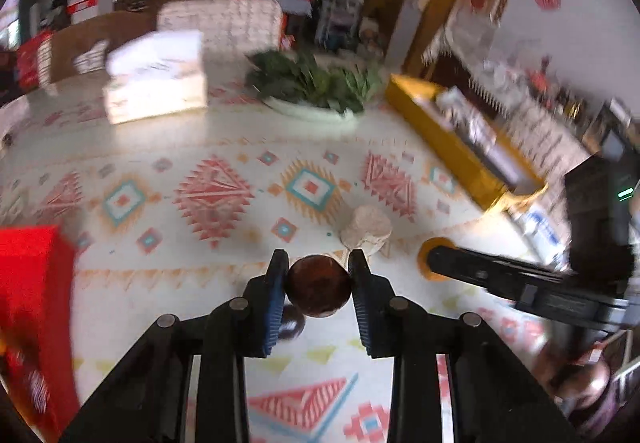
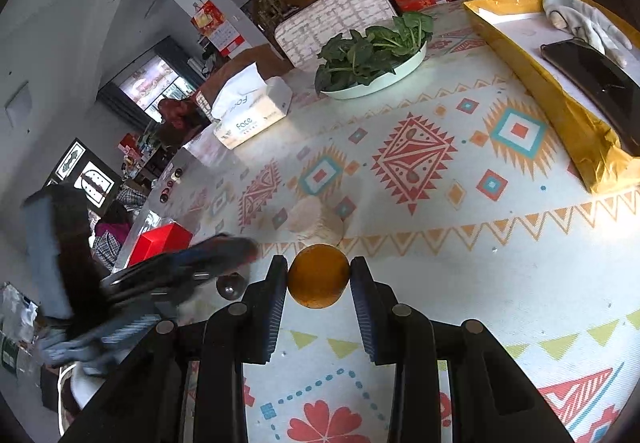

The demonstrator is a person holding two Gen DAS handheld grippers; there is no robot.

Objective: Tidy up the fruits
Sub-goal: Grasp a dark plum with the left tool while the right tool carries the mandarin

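Counter [image 2: 460,263]: patterned cloth fills both views.
Gold tray [image 2: 560,103]: upper right of the right wrist view.
Bowl of greens [image 2: 372,55]: top centre there, tissue box [image 2: 252,111] to its left.
Right claw [image 2: 319,279]: clamped on an orange [image 2: 319,275], low centre.
Left claw [image 1: 319,281]: pinching a dark brown round fruit [image 1: 319,283], low centre; a second dark fruit [image 1: 291,323] sits just beneath.
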